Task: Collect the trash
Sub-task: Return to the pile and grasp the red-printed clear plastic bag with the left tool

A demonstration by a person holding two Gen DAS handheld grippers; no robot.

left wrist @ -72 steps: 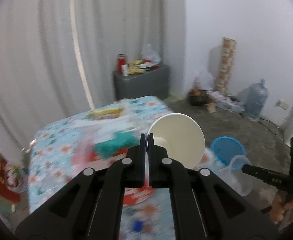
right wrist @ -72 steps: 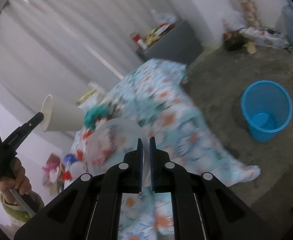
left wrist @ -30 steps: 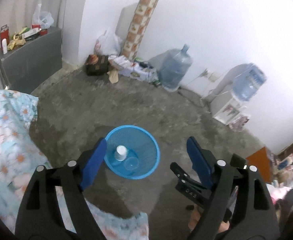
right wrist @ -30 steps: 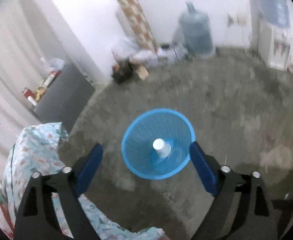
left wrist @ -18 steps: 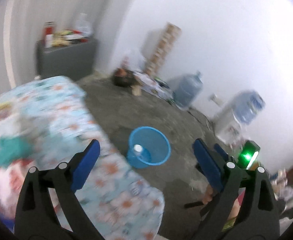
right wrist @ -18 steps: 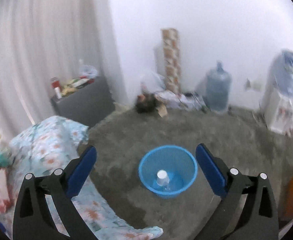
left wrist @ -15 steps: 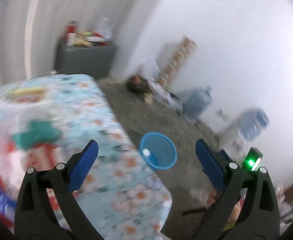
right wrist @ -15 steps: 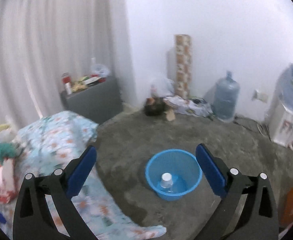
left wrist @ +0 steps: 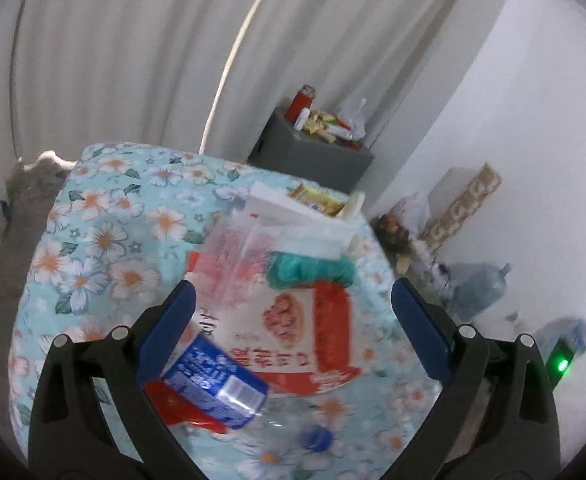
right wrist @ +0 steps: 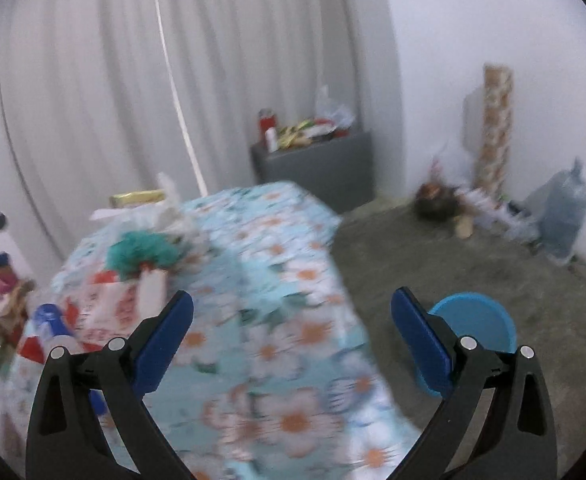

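Blue-labelled plastic bottle (left wrist: 213, 384) lies on its side on the flowered tablecloth (left wrist: 105, 232), just inside my left gripper (left wrist: 291, 320), whose fingers are spread wide and empty. I judge it light, thin-walled and slick, so I would take it across the label, not the neck. Beside it sit a limp red-and-white bag (left wrist: 293, 332) and teal wad (left wrist: 313, 270). My right gripper (right wrist: 293, 328) hangs spread too, over the table's edge, with bare floor toward the blue bin (right wrist: 477, 320)
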